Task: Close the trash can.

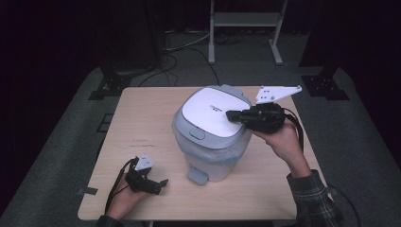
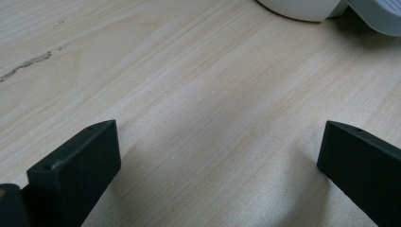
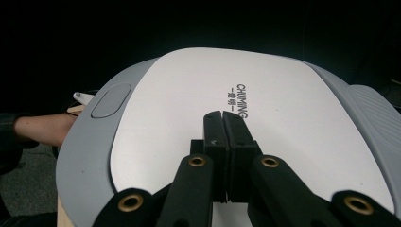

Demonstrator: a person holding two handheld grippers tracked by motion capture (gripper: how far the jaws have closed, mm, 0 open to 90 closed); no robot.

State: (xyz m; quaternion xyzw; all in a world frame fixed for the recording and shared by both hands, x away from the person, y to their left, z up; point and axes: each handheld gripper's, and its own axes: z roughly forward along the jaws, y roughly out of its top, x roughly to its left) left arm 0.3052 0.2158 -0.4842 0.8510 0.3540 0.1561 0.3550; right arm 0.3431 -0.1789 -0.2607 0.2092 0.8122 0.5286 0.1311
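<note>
Bin stands upright near the middle of the table, its white lid down and closed within a grey rim. We note a grey pedal at the foot of the bin, on the person's side, and a pale blue liner showing through the clear body below the rim.

We find the right gripper held level over the bin, coming in from the right edge, its tips resting on or just above the lid; we cannot tell contact from the high view. In the right gripper view the two jaws are pressed together with nothing between them, their tips lying over the white panel just below the printed lettering. An oval push pad sits on the grey rim to the left in that view, apart from the jaws.

We find the left gripper low at the near left part of the table, well apart from the bin. In the left gripper view its jaws stand wide apart with bare wood between them, and they hold nothing. The bin's base shows at the top edge of that view, clear of both jaws. A dark scuff marks the wood at the upper left there.
</note>
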